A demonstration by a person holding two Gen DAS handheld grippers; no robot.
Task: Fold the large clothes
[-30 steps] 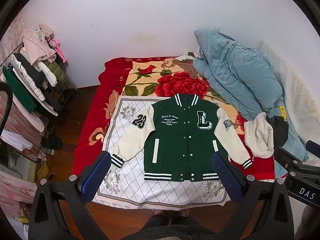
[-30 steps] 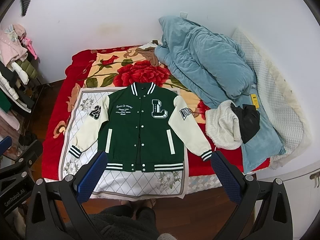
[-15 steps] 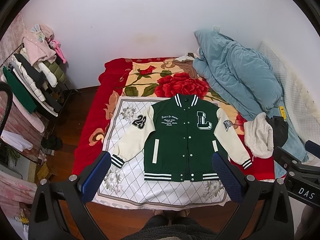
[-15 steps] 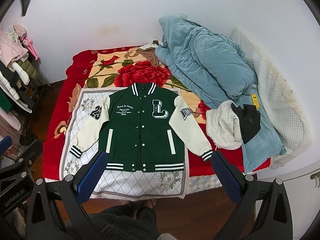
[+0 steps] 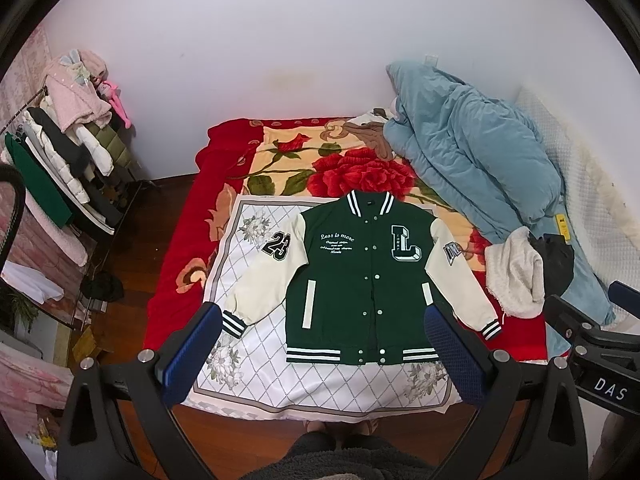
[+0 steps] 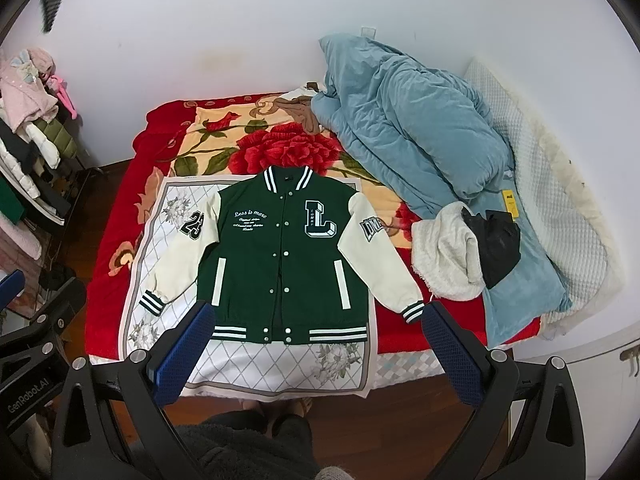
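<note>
I am holding the left hand-held gripper point(image 5: 320, 344) and right hand-held gripper point(image 6: 316, 340) spread wide and empty above the bed point(image 5: 176, 280). The jacket point(image 5: 360, 280) is lying flat, face up, sleeves spread, on the white cloth point(image 5: 248, 344). I am judging each cuff should be pinched first and drawn inward squarely.

Open air between me and jacket point(image 5: 362, 280). White cloth point(image 5: 256, 344) bare left of its sleeve. Blue duvet point(image 5: 472, 160), towel heap point(image 5: 516, 276) crowd right cuff. Clothes rack point(image 5: 60, 168) far left.
</note>
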